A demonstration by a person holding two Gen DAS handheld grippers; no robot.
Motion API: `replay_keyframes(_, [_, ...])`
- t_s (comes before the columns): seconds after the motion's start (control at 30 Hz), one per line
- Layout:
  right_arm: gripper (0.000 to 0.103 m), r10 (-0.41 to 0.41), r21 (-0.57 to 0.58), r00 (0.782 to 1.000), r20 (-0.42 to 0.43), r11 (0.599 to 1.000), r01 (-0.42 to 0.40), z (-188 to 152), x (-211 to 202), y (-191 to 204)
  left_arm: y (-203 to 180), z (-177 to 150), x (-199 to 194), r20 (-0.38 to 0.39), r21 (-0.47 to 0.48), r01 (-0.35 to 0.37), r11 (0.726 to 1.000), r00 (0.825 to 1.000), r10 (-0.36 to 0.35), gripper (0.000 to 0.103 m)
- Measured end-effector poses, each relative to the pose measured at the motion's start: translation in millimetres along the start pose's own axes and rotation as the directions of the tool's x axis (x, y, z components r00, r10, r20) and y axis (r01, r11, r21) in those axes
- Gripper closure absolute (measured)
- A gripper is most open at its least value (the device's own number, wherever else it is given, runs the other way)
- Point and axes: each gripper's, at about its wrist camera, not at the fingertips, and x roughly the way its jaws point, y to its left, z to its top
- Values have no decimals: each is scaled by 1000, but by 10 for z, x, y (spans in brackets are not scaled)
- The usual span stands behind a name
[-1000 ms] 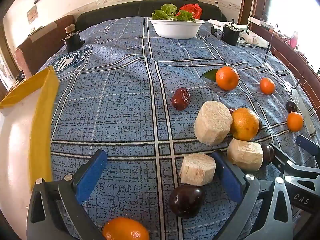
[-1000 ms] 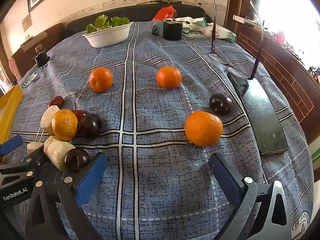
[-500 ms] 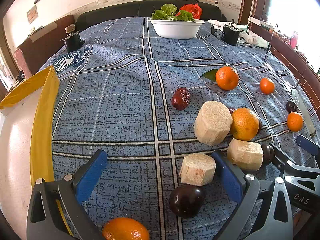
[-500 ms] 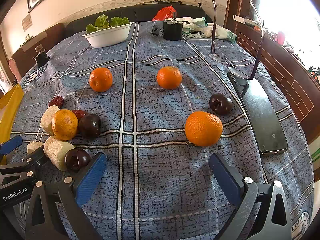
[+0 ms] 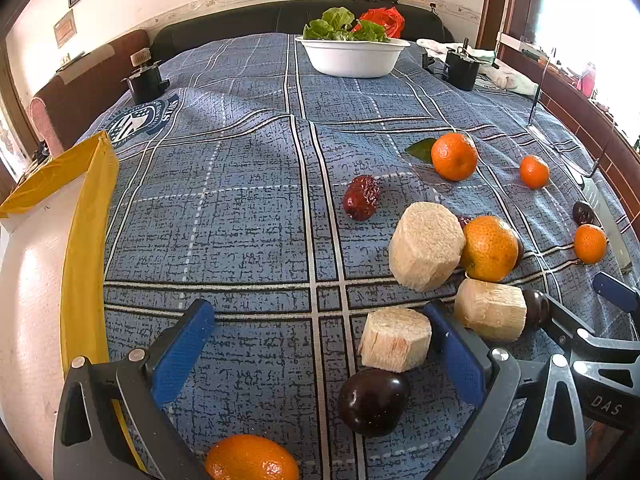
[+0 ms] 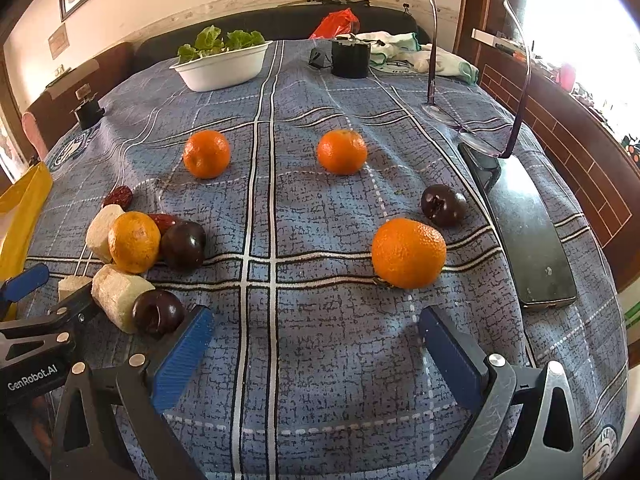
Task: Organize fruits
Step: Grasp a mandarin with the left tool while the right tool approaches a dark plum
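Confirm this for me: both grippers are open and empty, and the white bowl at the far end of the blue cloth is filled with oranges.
Not quite. The white bowl holds green leafy vegetables, not oranges; the right wrist view shows this, as does the left. The rest stands: the left gripper and right gripper are both open and empty, and the bowl sits at the far end of the blue cloth.

Right gripper [image 6: 316,344] hovers low over the near edge of the blue plaid cloth [image 6: 320,360], blue pads wide apart, nothing between them. Large orange [image 6: 408,253] just ahead, right of centre; dark plum [image 6: 444,205] just behind it. Two more oranges [image 6: 206,154] [image 6: 342,151] mid-cloth, well apart. Left edge: cluster of pale cut chunks [image 6: 116,296], a yellowish orange [image 6: 134,241], two plums [image 6: 183,245] [image 6: 158,312], red dates [image 6: 119,197]. Left gripper [image 6: 36,320] at that cluster; open or closed not discernible. Phone [image 6: 528,236] and eyeglasses [image 6: 480,136] along right edge. White salad bowl [image 6: 224,68] at far edge.
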Motion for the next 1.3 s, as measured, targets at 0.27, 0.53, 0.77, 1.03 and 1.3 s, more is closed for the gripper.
replay_keyframes(0.27, [3,103,24,995,-21,994,-102,-25,-90,-198,71,-116,-172,-103,50,99,994,990,-94,0])
replay_keyframes(0.53, [6,235,40,972,19,971,-235,-48,-530,-388,272,-161,-773,-14,16,172,985,985,-172,0])
replay_keyframes(0.77, [37,330,15,943,-45,944,-329,-72,-657,-325,445,-278,-921,-35,-52,263,963,964,-265,1])
replay_keyframes(1.03, [44,333,-61,942,-42,940,-335,-56,-787,-233,444,-268,-796,-73,-23,220,975,972,-221,16])
replay_keyframes(1.3, [44,343,-43,938,-44,938,-344,-65,-808,-275,353,-274,-541,-132,56,181,982,976,-173,47])
